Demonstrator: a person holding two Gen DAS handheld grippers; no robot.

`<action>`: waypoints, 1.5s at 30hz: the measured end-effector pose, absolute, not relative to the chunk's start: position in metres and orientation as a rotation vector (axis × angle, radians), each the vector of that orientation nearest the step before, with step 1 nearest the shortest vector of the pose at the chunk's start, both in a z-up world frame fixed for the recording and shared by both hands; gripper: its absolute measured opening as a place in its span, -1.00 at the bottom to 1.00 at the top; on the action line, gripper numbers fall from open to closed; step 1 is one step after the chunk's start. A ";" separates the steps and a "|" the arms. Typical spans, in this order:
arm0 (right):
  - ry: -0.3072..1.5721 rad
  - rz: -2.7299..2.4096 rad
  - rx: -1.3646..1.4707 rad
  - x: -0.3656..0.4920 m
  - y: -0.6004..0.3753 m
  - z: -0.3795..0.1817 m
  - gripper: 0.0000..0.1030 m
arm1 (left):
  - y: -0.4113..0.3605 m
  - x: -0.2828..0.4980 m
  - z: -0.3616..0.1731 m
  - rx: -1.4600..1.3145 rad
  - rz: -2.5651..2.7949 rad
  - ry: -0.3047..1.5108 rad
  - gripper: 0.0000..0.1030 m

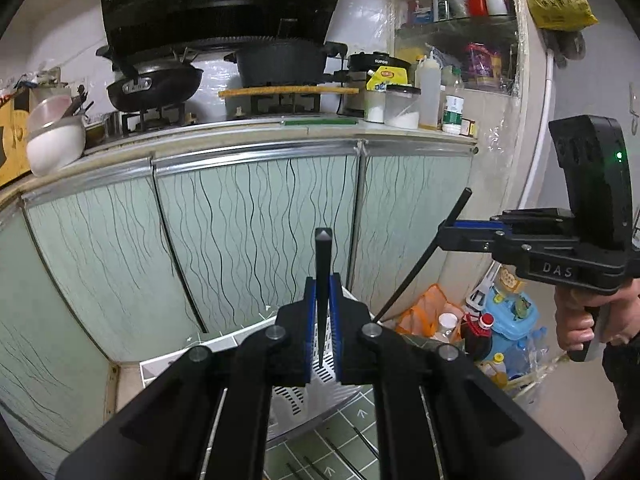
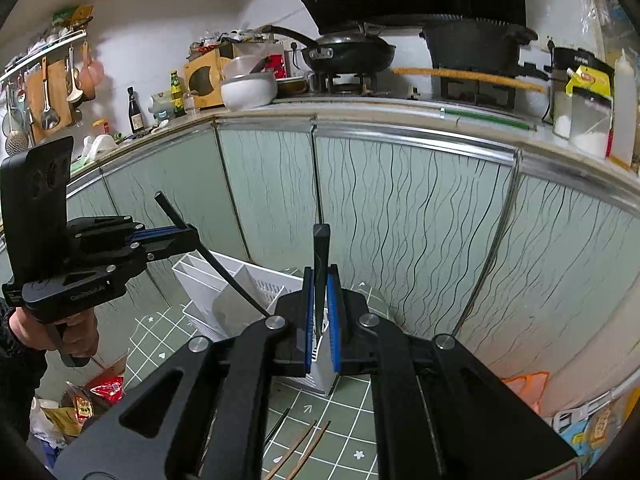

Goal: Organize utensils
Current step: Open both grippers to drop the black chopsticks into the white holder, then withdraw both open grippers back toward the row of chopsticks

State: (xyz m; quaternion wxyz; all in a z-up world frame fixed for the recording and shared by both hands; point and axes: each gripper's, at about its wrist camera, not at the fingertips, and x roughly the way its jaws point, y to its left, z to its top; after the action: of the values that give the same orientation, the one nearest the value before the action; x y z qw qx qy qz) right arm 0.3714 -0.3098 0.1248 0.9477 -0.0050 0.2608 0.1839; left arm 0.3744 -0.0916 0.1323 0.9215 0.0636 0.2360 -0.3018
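Left wrist view: your left gripper (image 1: 323, 320) is clamped on a black chopstick (image 1: 323, 280) at frame centre, above the white utensil holder (image 1: 320, 368). Right wrist view: your right gripper (image 2: 321, 320) pinches another black chopstick (image 2: 321, 264), centre, over the holder

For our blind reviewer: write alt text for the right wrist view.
The right gripper clamps a black chopstick upright above a white utensil holder on a green grid mat. At left, the left gripper holds another black chopstick slanted toward the holder.
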 end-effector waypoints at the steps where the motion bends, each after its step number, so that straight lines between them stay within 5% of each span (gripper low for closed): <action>1: 0.534 0.378 -0.009 0.373 -0.310 0.122 -0.88 | -0.092 0.376 0.130 0.130 -0.622 0.488 -0.85; 5: 0.530 0.376 -0.016 0.375 -0.307 0.113 -0.85 | -0.090 0.378 0.120 0.132 -0.607 0.488 -0.82; 6: 0.536 0.385 -0.002 0.375 -0.307 0.112 -0.60 | -0.089 0.376 0.119 0.137 -0.586 0.473 -0.48; 7: 0.540 0.380 0.013 0.375 -0.309 0.111 -0.32 | -0.087 0.373 0.120 0.138 -0.567 0.455 0.27; 8: 0.530 0.360 0.018 0.373 -0.311 0.111 0.42 | -0.084 0.370 0.122 0.136 -0.547 0.432 0.69; 9: 0.514 0.358 0.021 0.370 -0.311 0.112 0.62 | -0.081 0.366 0.124 0.132 -0.526 0.399 0.92; 14: 0.475 0.307 -0.006 0.352 -0.310 0.115 0.84 | -0.069 0.351 0.134 0.100 -0.514 0.365 0.93; 45: 0.535 0.231 -0.101 0.240 -0.278 0.039 0.84 | -0.010 0.236 0.057 0.084 -0.348 0.446 0.93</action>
State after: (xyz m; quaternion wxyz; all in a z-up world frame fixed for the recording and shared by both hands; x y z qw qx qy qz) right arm 0.2403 -0.2778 0.0395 0.9566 -0.0497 0.2636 0.1137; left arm 0.2363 -0.0103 0.0569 0.9593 0.0416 0.2202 -0.1718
